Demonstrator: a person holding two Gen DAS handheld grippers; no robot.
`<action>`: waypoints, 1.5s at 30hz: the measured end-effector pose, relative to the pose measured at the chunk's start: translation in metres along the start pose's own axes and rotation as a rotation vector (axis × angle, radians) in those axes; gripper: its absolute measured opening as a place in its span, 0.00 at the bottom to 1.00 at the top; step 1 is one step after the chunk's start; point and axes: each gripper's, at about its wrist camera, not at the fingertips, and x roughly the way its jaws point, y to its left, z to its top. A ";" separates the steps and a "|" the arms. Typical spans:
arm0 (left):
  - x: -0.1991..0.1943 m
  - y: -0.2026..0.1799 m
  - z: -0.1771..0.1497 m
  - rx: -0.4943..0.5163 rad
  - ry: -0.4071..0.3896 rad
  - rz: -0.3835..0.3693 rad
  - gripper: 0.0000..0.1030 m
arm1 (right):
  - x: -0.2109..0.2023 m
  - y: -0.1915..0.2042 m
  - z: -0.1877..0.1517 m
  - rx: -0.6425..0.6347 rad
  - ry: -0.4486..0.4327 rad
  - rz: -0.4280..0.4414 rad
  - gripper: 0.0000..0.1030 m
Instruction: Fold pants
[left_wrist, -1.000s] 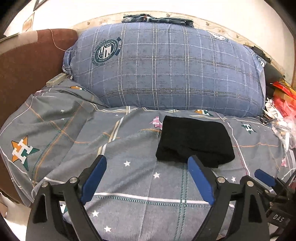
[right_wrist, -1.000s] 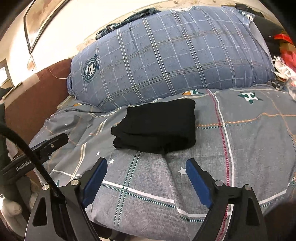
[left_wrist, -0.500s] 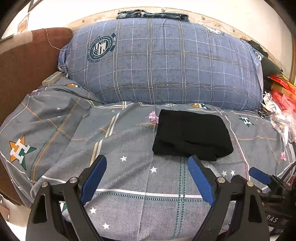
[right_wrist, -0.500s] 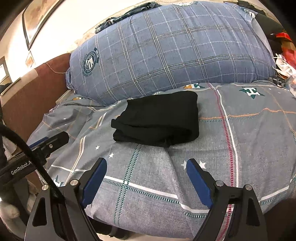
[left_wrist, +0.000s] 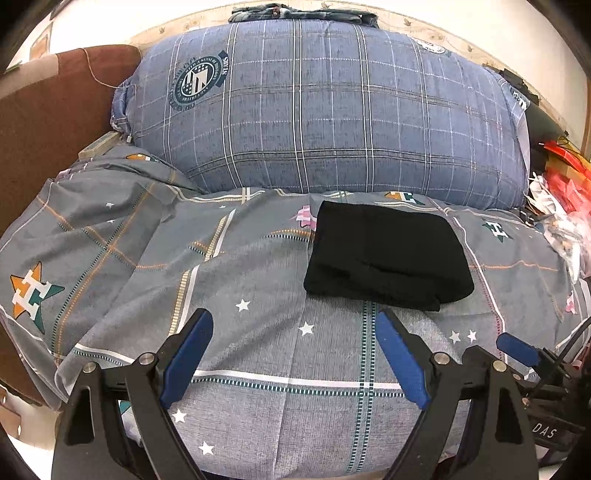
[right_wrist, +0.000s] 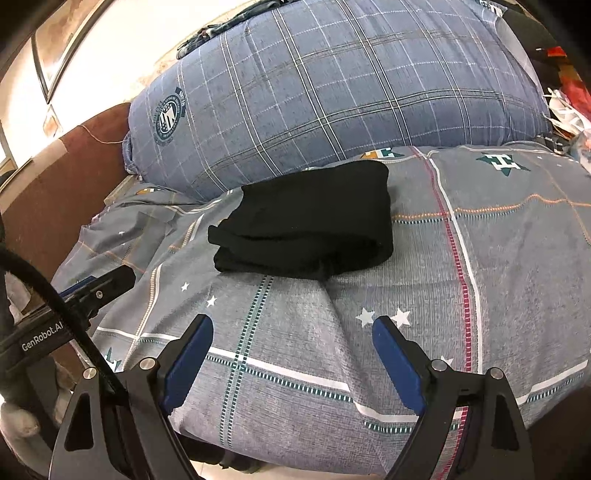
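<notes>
**Desk:** Where are the pants?

**Photographer:** The black pants lie folded into a compact rectangle on a grey bedsheet printed with stars and plaid lines. From the left wrist camera they sit at about one o'clock from the frame's centre; from the right wrist camera, the same bundle is at roughly twelve o'clock, its layered fold edges facing the lens.

**Desk:** And the tools?

**Photographer:** The left gripper is released, its blue-padded fingers spread wide above the sheet, holding nothing. The right gripper is likewise released, jaws apart and clear of the fabric. Both hover near the pants without touching them. The right gripper's tip also shows at the left camera's four o'clock edge.

**Desk:** What is behind?

**Photographer:** A large blue plaid pillow with a round crest fills the twelve o'clock area, just beyond the pants. A brown headboard stands at ten o'clock. Red and white clutter sits at three o'clock.
</notes>
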 end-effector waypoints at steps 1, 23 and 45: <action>0.001 0.000 0.000 -0.001 0.002 0.000 0.86 | 0.001 -0.001 0.000 0.002 0.004 0.000 0.89; 0.215 0.012 0.060 -0.225 0.382 -0.455 0.76 | 0.129 -0.109 0.111 0.310 0.131 0.181 0.82; 0.169 0.039 0.115 -0.289 0.267 -0.431 0.58 | 0.114 -0.066 0.163 0.153 -0.005 0.057 0.63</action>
